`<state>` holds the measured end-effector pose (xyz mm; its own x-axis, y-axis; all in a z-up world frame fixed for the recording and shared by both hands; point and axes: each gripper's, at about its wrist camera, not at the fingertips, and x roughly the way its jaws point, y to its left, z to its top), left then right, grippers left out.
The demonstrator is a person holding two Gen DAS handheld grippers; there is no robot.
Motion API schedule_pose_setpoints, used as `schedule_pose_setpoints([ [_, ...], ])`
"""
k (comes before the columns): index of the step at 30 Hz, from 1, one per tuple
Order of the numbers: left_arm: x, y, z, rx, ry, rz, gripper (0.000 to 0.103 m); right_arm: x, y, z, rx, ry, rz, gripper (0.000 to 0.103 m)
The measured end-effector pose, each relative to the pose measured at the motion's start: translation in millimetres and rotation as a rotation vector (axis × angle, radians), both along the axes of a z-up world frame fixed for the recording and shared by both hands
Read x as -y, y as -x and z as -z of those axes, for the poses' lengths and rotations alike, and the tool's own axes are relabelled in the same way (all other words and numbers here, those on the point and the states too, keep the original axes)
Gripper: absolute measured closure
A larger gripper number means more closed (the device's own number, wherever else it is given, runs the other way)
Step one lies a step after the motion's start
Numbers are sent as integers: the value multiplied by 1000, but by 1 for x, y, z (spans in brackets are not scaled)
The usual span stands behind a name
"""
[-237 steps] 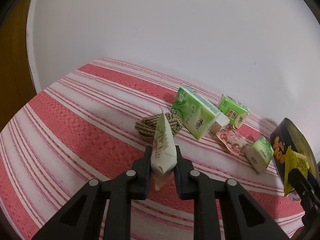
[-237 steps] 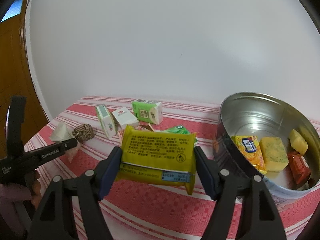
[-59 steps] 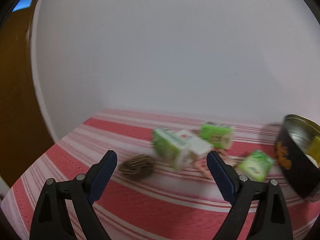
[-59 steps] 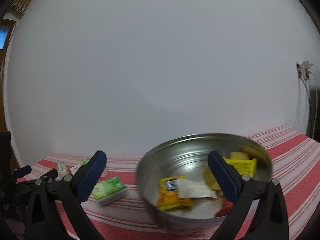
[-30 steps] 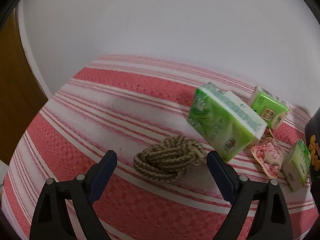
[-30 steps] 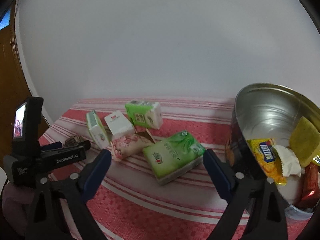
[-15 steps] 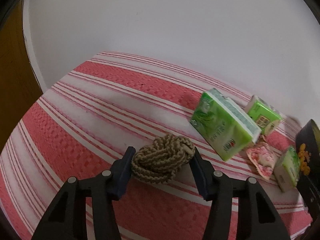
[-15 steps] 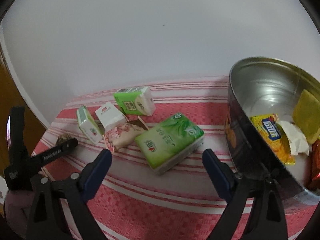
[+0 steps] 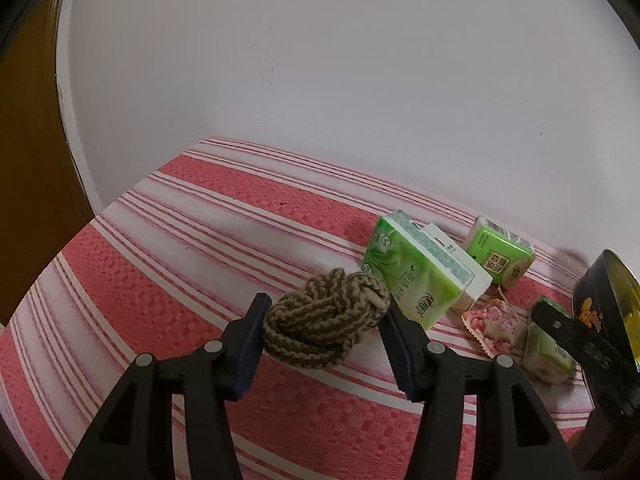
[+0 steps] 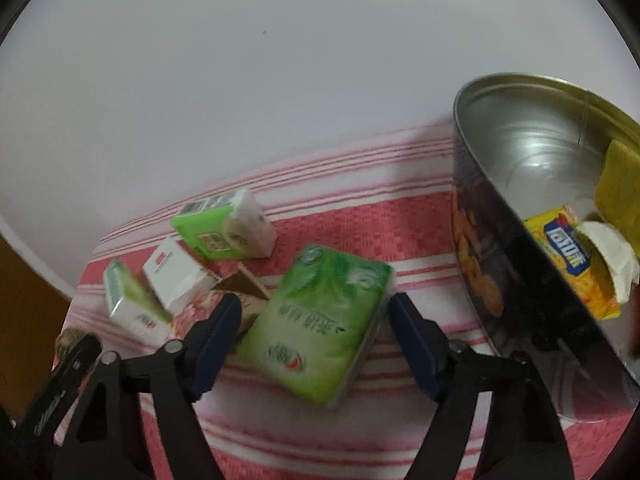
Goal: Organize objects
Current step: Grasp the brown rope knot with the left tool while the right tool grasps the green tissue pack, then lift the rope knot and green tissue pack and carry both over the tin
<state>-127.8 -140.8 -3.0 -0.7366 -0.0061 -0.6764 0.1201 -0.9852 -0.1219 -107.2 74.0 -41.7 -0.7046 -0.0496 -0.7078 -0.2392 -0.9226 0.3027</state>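
left claw (image 9: 324,316) grips rope knot (image 9: 325,319).

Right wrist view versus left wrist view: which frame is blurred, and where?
Right wrist view: motion blur smears the small green-and-white tissue pack and round metal tin. Left wrist view: sharp, the knotted brown rope bundle crisp between the left tongs.

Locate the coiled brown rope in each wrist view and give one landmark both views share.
Left wrist view: the rope sits at lower centre, between the two fingers of the left gripper, which are closed against its sides.
Right wrist view: only a sliver of the rope shows at the far left edge, behind the left gripper's fingertip.
Shared landmark: the round metal tin, at the right in both.
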Motion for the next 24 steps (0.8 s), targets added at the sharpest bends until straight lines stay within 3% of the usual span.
schedule_pose_setpoints([
  [3, 2, 1, 1, 4, -5, 9, 46, 10, 18, 2, 38, -65, -7, 29],
  [4, 1, 0, 1, 5, -4, 11, 46, 18, 27, 3, 70, -115, -25, 33],
  [5, 1, 0, 1, 6, -3, 12, 46, 23, 31, 3, 84, -158, -39, 45],
  [6, 2, 0, 1, 7, -4, 12, 46, 26, 34, 3, 97, -193, -46, 49],
  [11, 6, -2, -2, -18, -2, 15, 46, 21, 25, 3, 80, -189, -105, 49],
  [13, 5, -5, -5, -49, -5, 15, 46, 15, 11, -2, 14, -142, -136, 49],
  [19, -12, -24, -18, -198, 37, 29, 46, 11, -45, -31, -244, -189, -241, 49],
  [24, -26, -34, -20, -241, 21, 44, 46, -7, -78, -44, -351, -211, -261, 49],
])
